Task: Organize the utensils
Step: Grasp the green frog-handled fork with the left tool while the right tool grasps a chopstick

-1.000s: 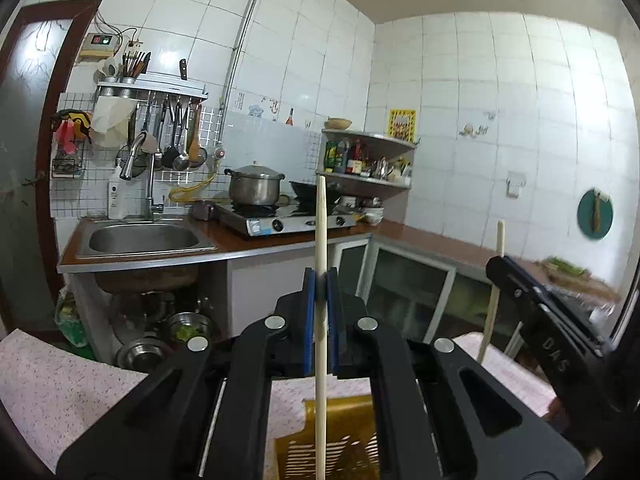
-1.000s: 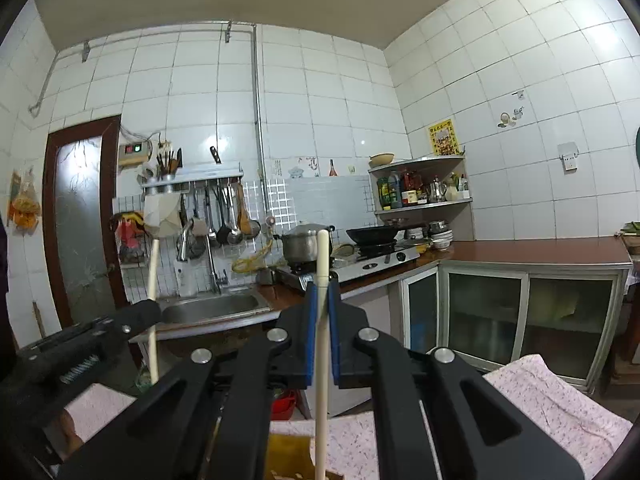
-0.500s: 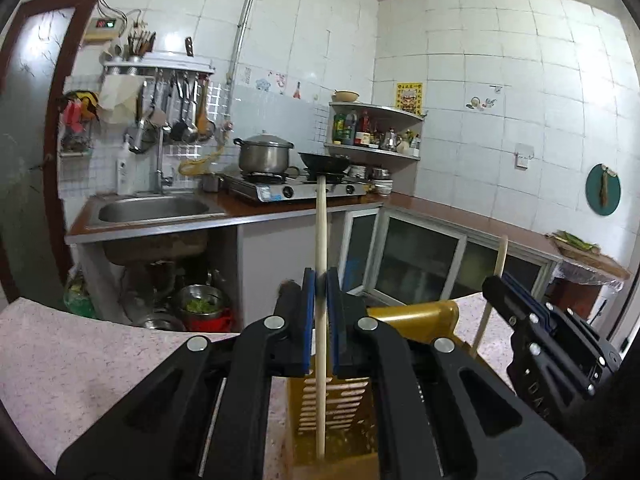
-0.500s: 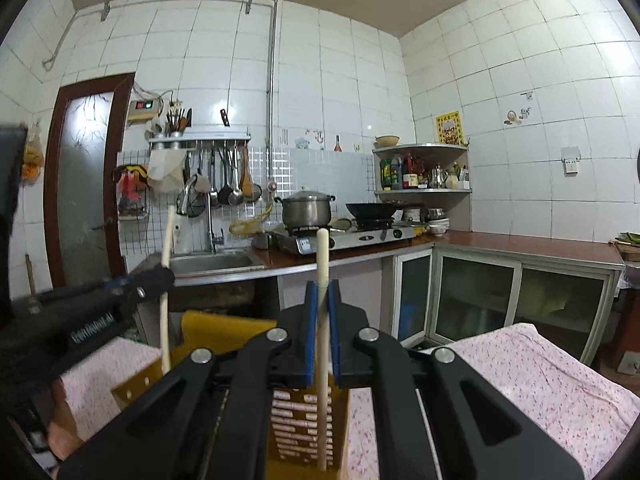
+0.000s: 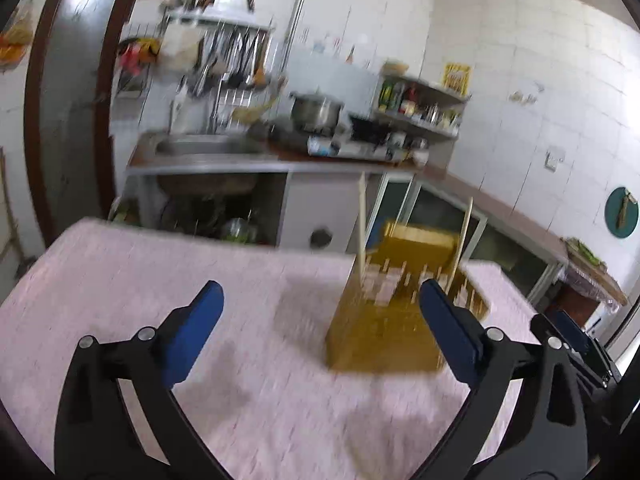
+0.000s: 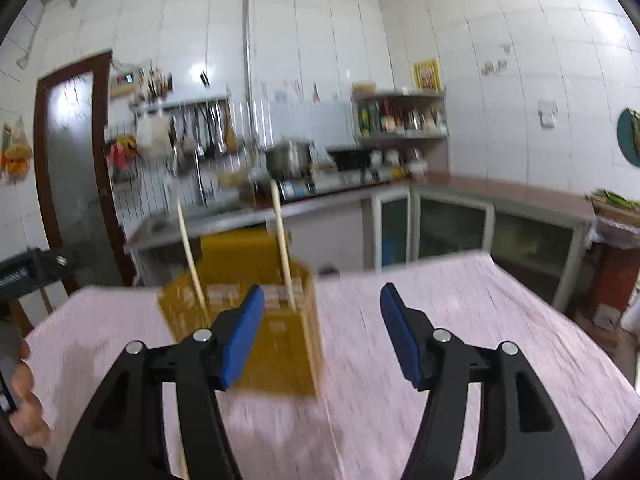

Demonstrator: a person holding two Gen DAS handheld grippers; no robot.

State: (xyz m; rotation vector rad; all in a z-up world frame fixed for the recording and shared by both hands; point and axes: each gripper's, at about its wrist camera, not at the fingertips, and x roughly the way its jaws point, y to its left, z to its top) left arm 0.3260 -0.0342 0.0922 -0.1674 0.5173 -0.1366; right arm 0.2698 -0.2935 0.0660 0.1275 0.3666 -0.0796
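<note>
A yellow slotted utensil holder point(image 5: 390, 308) stands on the pink-clothed table point(image 5: 140, 280). Two pale wooden chopsticks stand upright in it, one at its left point(image 5: 361, 224) and one at its right point(image 5: 460, 240). My left gripper point(image 5: 320, 320) is open and empty, pulled back from the holder. In the right wrist view the holder point(image 6: 264, 320) sits left of centre with both chopsticks point(image 6: 282, 248) point(image 6: 190, 256) in it. My right gripper point(image 6: 322, 332) is open and empty, just right of the holder. The frames are blurred by motion.
Behind the table runs a kitchen counter with a sink point(image 5: 200, 148), a stove with a pot point(image 5: 316, 112), and a corner shelf of bottles point(image 5: 416, 104). A brown door point(image 5: 72, 100) stands at left. The right gripper's body point(image 5: 576, 344) shows at the lower right.
Both grippers have let go of their chopsticks, which now stand in the yellow holder. Both grippers have opened wide and pulled back and up from the holder.
</note>
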